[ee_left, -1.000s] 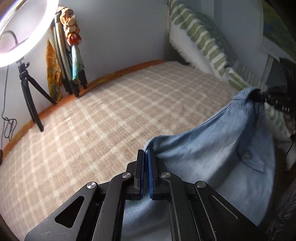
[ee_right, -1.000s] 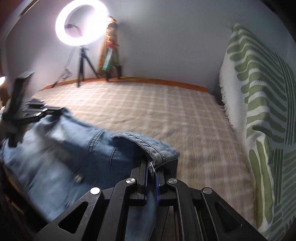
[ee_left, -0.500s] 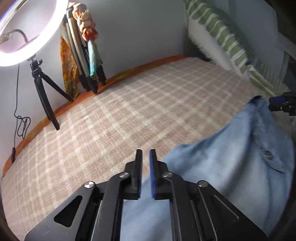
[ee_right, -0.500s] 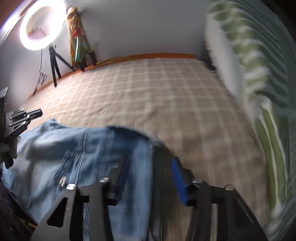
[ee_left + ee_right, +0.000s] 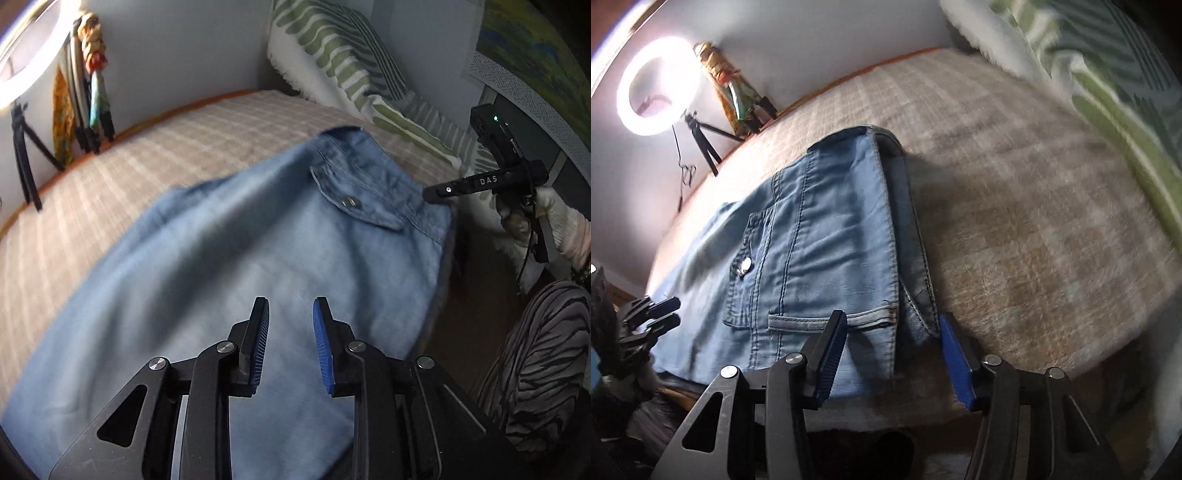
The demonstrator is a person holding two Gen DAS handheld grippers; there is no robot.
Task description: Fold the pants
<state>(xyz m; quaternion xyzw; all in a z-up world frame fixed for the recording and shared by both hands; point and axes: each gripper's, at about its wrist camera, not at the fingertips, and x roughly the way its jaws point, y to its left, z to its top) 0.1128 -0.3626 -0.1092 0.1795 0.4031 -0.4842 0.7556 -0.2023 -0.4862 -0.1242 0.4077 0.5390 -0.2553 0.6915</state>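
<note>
The light blue denim pants [image 5: 280, 258] lie spread flat on the checked beige bedspread [image 5: 122, 184], waistband end toward the striped green-and-white pillows [image 5: 343, 70], near the bed's front edge. The left gripper [image 5: 291, 325] hovers over the pale leg fabric with its blue-padded fingers [image 5: 320, 343] parted, a clear gap between them, and nothing in its grasp. Over on the other side, the right gripper [image 5: 890, 354] sits low at the waistband [image 5: 897, 236], spread wide; the belt loop [image 5: 827, 319] and the band's corner lie between the two pads, but neither pad is pressing on the cloth. A flap pocket with a metal snap [image 5: 744, 266] shows just left of the waistband. Back by the wall, a glowing ring light [image 5: 648, 98] stands on its tripod, beside some bundled colourful fabric [image 5: 727, 85].
</note>
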